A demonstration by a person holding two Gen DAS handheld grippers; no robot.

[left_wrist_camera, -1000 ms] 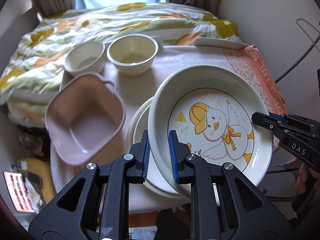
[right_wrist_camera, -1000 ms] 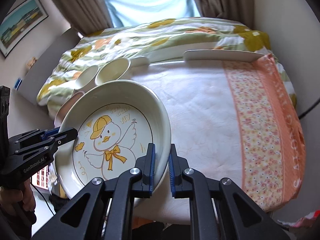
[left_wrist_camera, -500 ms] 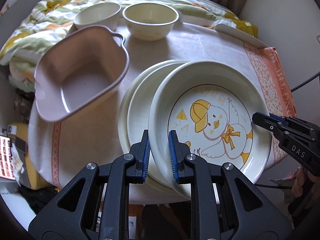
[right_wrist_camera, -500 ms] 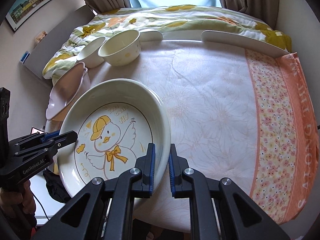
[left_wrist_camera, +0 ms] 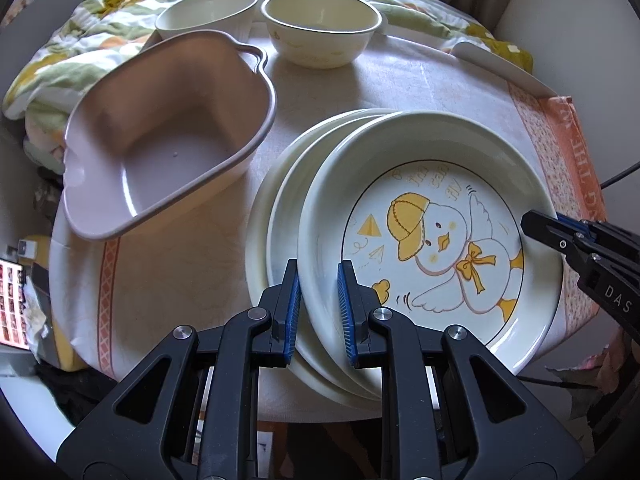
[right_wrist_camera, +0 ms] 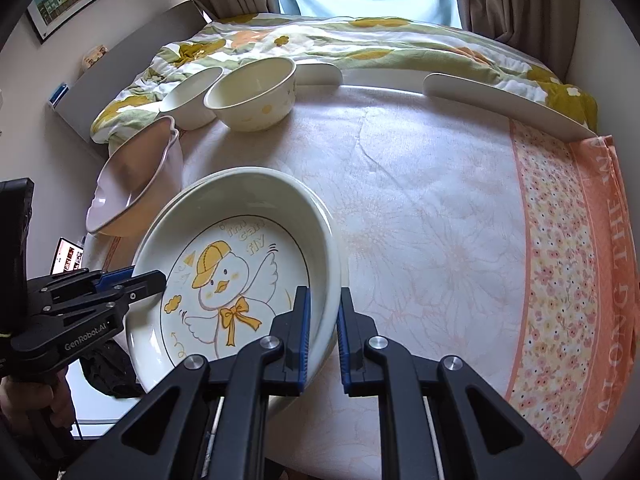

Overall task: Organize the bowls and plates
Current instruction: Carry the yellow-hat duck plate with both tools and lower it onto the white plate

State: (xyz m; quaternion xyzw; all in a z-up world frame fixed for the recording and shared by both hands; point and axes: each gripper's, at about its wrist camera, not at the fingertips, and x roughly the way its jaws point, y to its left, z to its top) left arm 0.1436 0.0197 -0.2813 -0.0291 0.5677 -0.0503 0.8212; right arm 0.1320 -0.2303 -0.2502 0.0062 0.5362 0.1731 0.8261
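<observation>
A table draped in a white floral tablecloth with an orange border, on which the letters "ALONG THE W" can be read, is set against a bed with a yellow-and-green floral quilt below a curtained window. At lower centre of both views a cream duck plate, printed with a capped duckling and the words "can fly", is clamped at opposite rims by the left gripper and the right gripper, both closed on it. "GenRobot.AI" is read on the left gripper in the right wrist view, "DAS" on the right gripper in the left. Plain cream plates are stacked directly beneath. A pink handled bowl is seen tilted at left, two cream bowls behind.
</observation>
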